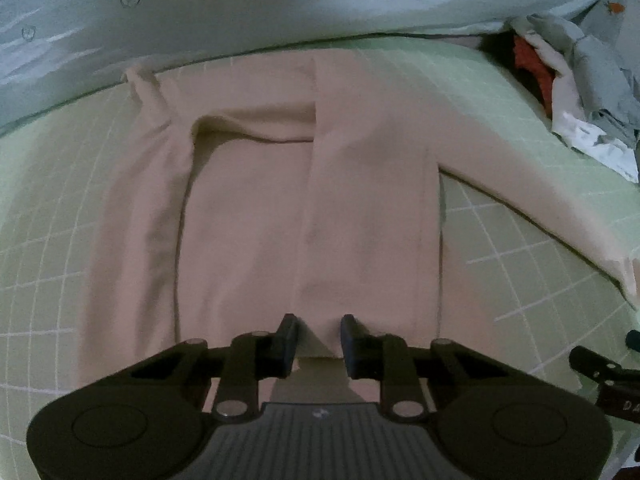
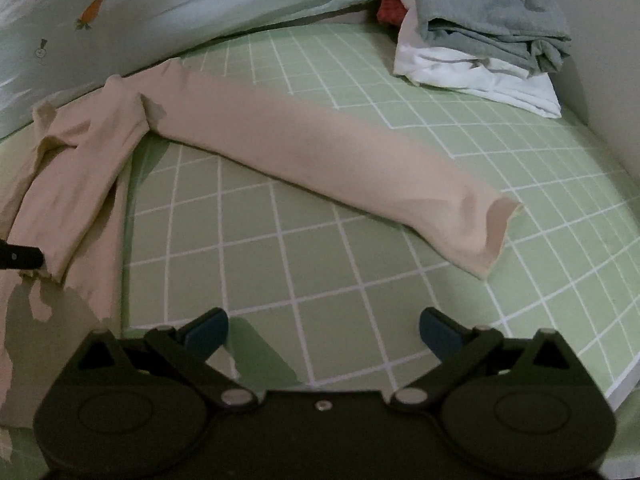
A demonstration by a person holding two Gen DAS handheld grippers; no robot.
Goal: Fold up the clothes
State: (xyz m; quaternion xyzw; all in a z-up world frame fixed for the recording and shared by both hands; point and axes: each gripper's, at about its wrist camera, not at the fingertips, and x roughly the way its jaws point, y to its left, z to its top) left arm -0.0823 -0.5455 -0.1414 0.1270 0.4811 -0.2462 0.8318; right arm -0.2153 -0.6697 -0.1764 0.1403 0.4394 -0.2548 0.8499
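Beige long-sleeved top lies flat on the green checked sheet, its hem between the left gripper fingers, jaws narrowed, grip unclear. Right gripper spread wide, empty, over sheet; sleeve stretched beyond; folded clothes pile in far corner.

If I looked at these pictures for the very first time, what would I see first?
Probably the big beige top spread flat on the green checked bedsheet, with one long sleeve stretched out to the side. The left hand-held gripper sits over the top's near edge with cloth between its fingers. In the far corner is a pile of grey and white clothes.
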